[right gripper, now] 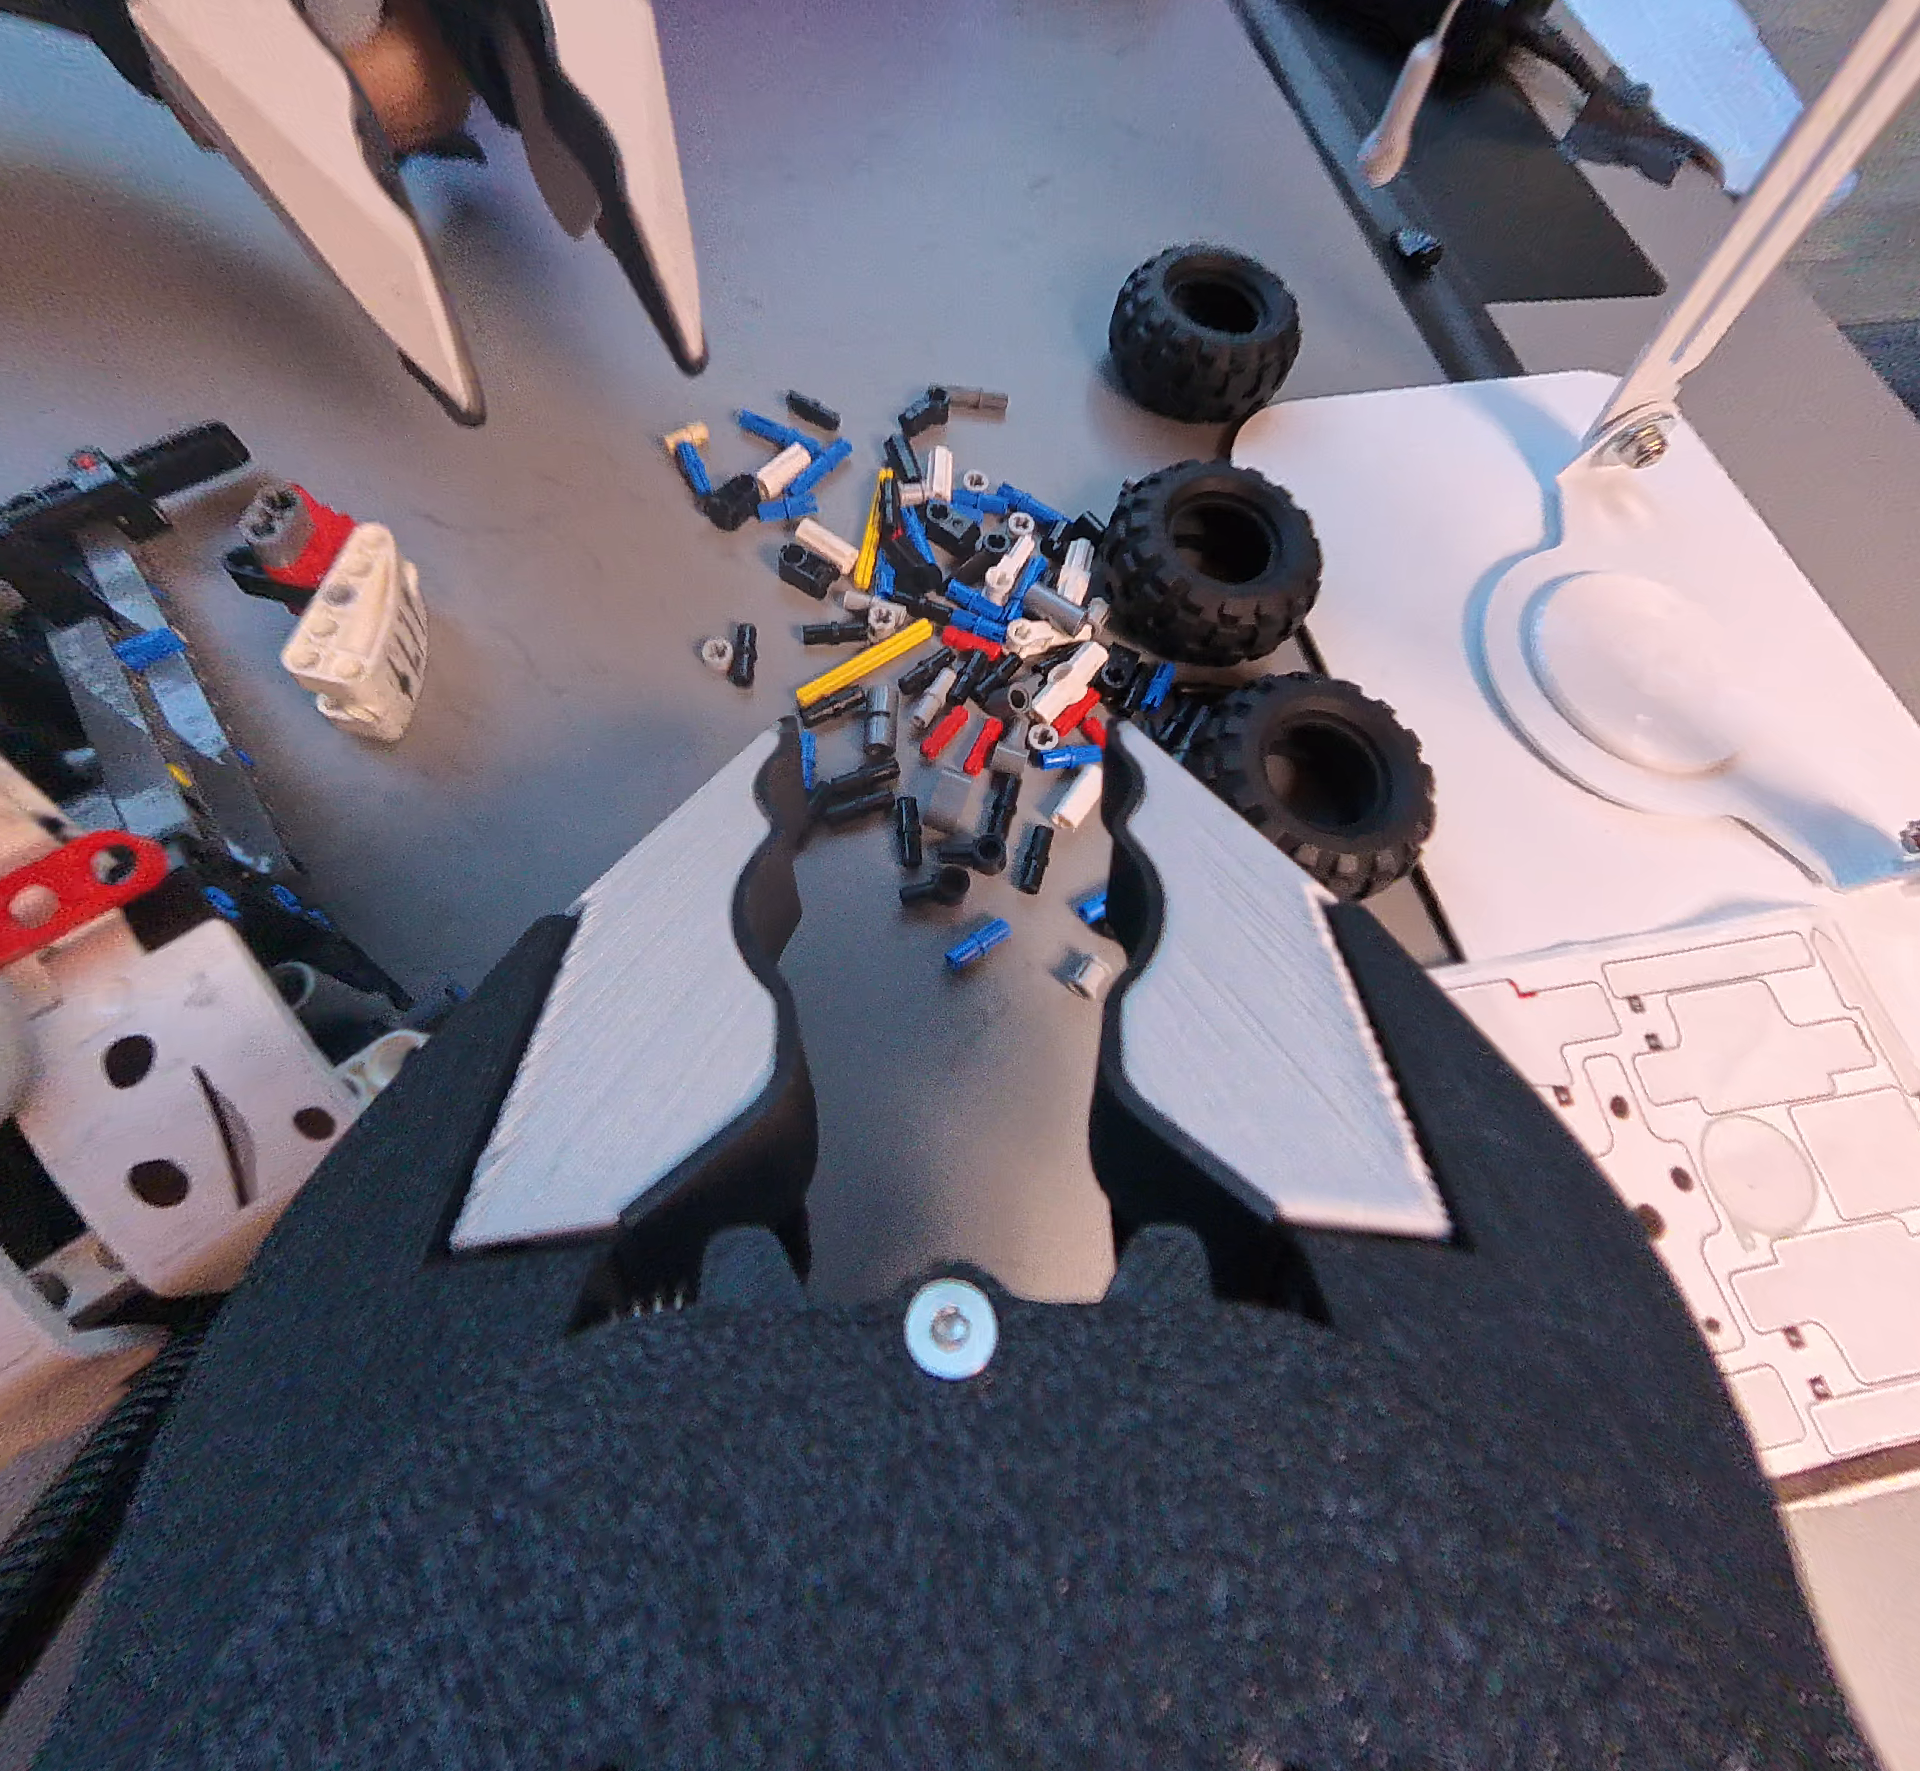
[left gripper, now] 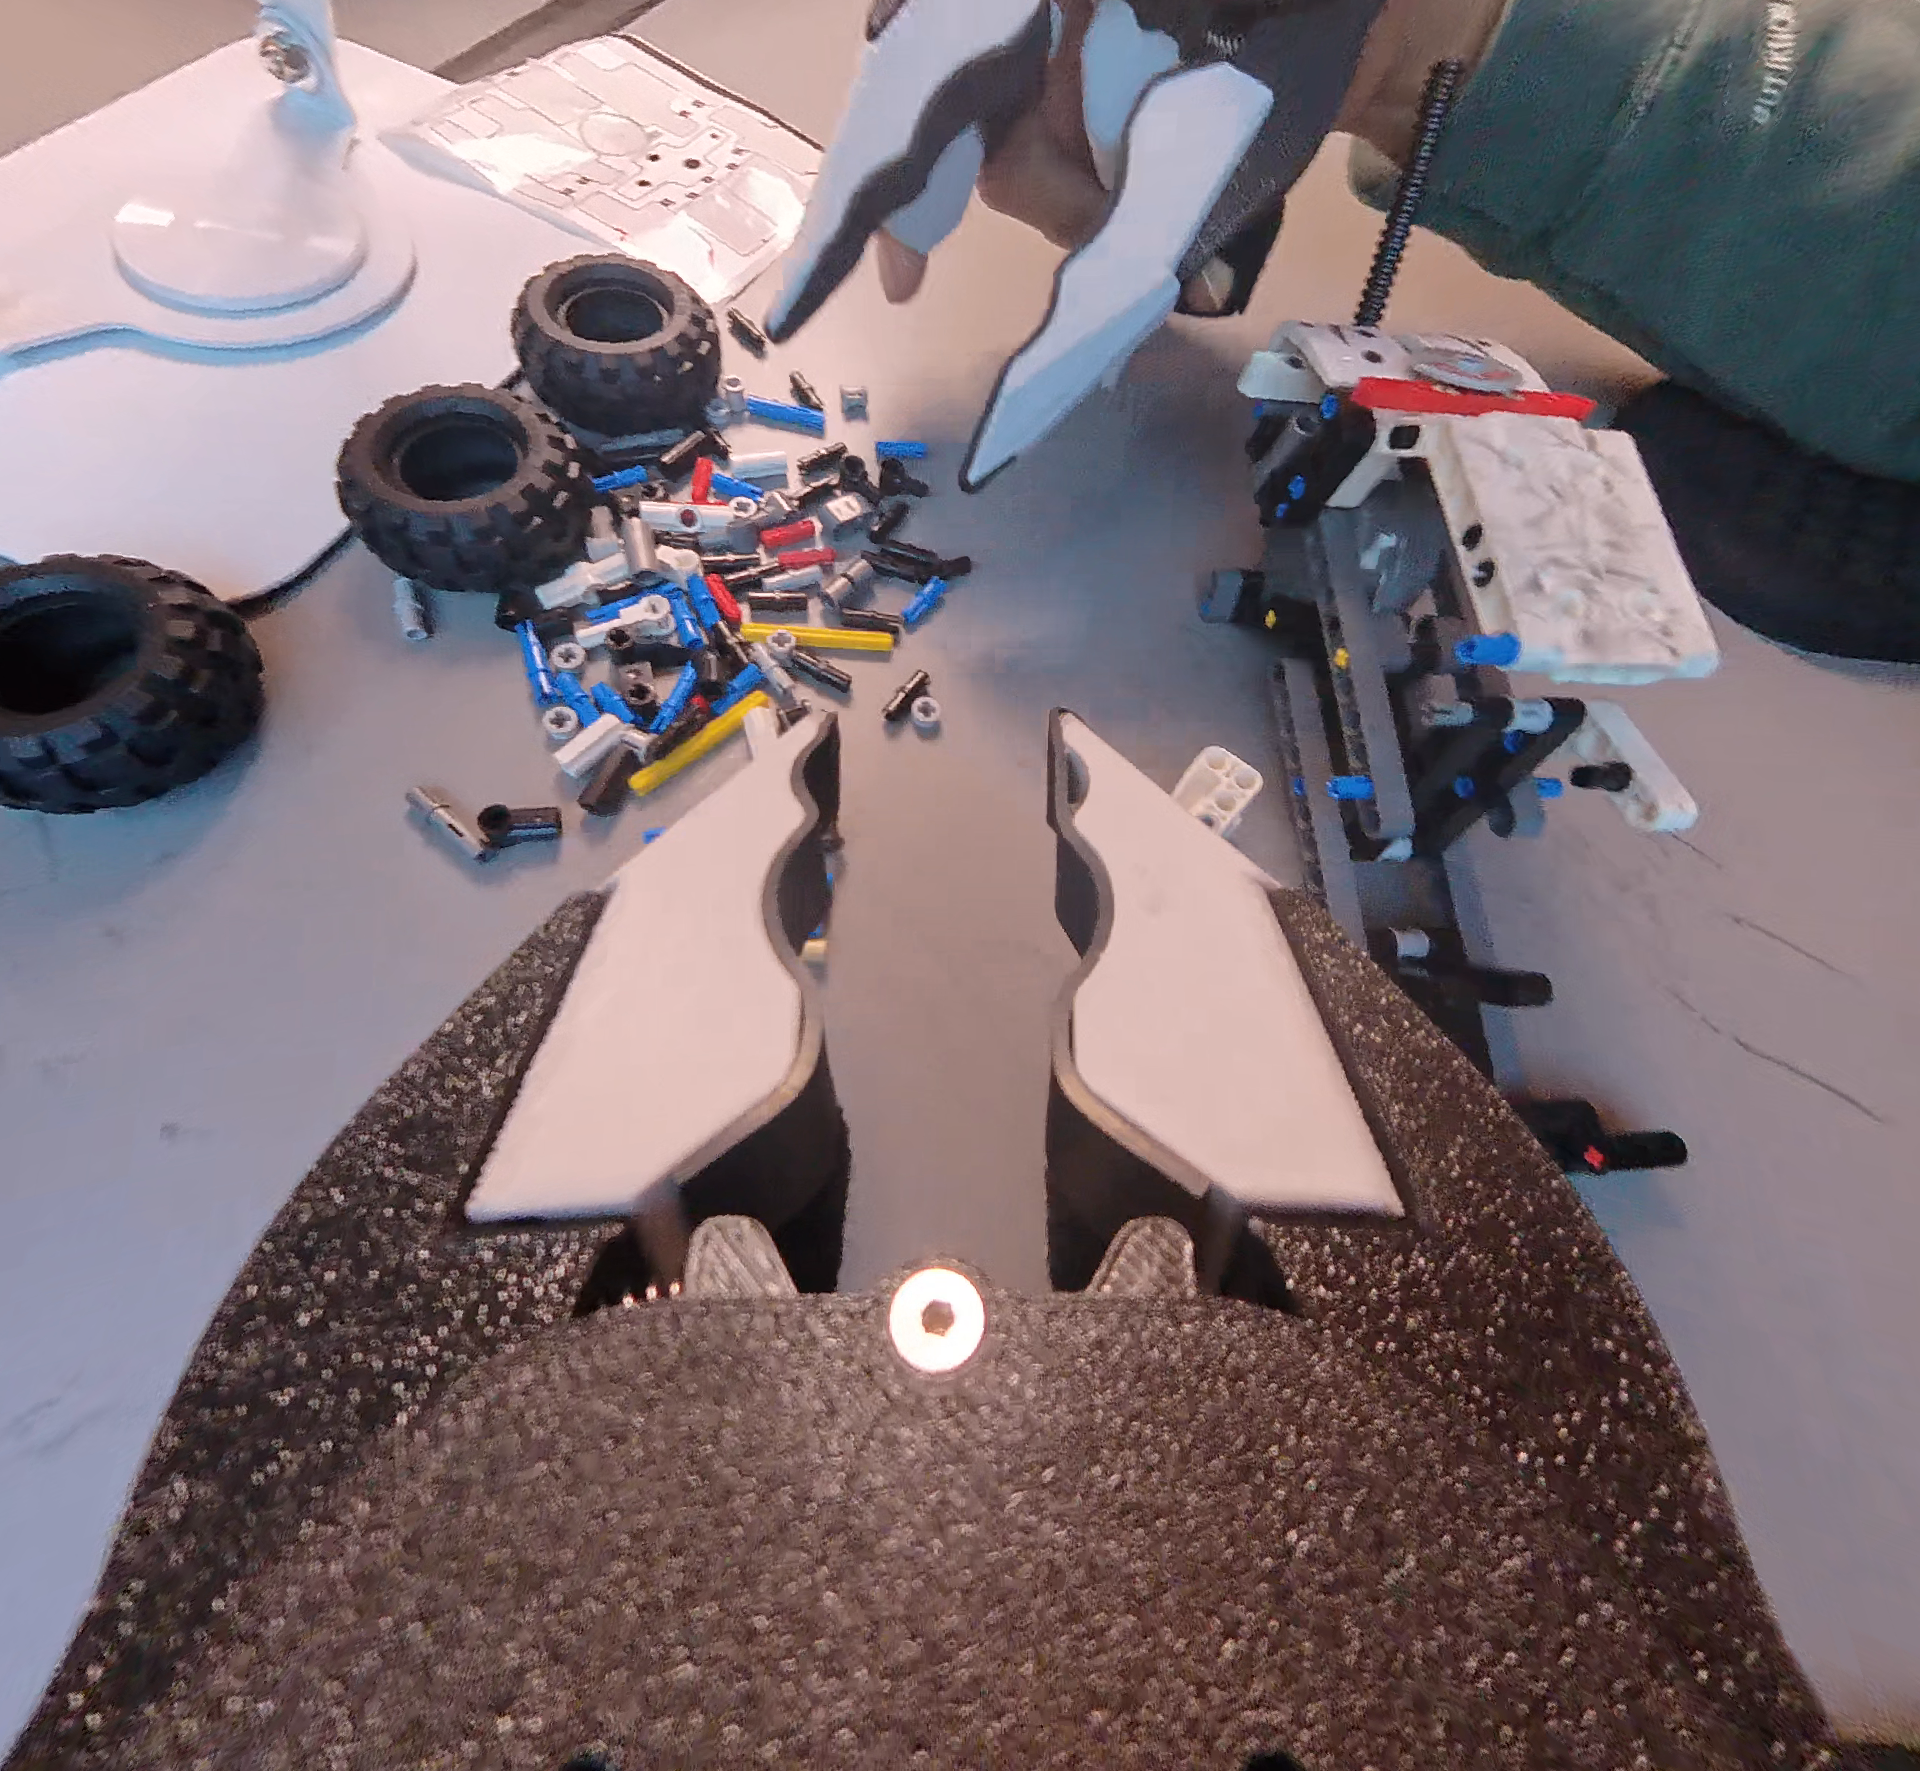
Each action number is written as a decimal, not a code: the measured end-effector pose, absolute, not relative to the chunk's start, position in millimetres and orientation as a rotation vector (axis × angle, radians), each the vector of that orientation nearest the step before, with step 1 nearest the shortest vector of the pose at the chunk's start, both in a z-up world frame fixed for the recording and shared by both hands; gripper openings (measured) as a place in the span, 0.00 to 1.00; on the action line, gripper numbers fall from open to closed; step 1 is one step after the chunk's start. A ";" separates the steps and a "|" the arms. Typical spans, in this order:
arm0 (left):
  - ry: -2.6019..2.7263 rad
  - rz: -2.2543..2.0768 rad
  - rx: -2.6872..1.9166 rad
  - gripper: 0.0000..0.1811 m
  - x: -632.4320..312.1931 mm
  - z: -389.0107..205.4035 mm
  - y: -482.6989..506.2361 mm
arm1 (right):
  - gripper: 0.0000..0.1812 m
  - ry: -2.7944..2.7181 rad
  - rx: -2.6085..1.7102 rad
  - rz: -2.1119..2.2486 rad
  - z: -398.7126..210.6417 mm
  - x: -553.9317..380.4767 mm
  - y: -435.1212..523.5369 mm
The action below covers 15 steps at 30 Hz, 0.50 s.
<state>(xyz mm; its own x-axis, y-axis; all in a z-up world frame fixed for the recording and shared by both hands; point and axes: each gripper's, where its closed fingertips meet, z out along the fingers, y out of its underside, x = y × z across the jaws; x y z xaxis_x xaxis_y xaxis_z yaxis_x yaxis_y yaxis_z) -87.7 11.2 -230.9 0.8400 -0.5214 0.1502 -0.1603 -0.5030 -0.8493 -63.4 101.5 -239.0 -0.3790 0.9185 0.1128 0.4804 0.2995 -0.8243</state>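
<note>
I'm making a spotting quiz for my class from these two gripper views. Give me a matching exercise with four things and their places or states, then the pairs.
Things:
1. left gripper
2. right gripper
3. long yellow plastic axle
4. three black knobby rubber tyres

Places or states:
A. beside the white stand base
B. open, above the pile of small plastic pins
C. lying within the pile
D. open, between the pile and the half-built toy vehicle

Pairs: 1-D, 2-B, 3-C, 4-A

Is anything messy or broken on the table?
Yes. Small toy parts lie spilled in a loose heap beside three tires, and the half-built model lies tipped on its side. Nothing looks broken.
</note>
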 end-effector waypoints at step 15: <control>0.873 -0.662 -2.226 0.16 -51.3 -265.8 -51.5 | 0.22 -1.499 -0.991 1.377 -72.2 -14.2 94.0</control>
<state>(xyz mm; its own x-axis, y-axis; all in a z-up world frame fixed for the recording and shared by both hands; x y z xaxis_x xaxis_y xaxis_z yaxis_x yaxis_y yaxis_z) -51.3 -51.5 -265.8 0.6508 -0.7287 0.2129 -0.4013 -0.5683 -0.7184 -14.2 94.0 -72.2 -0.3251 0.9428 0.0734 0.0072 0.0801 -0.9968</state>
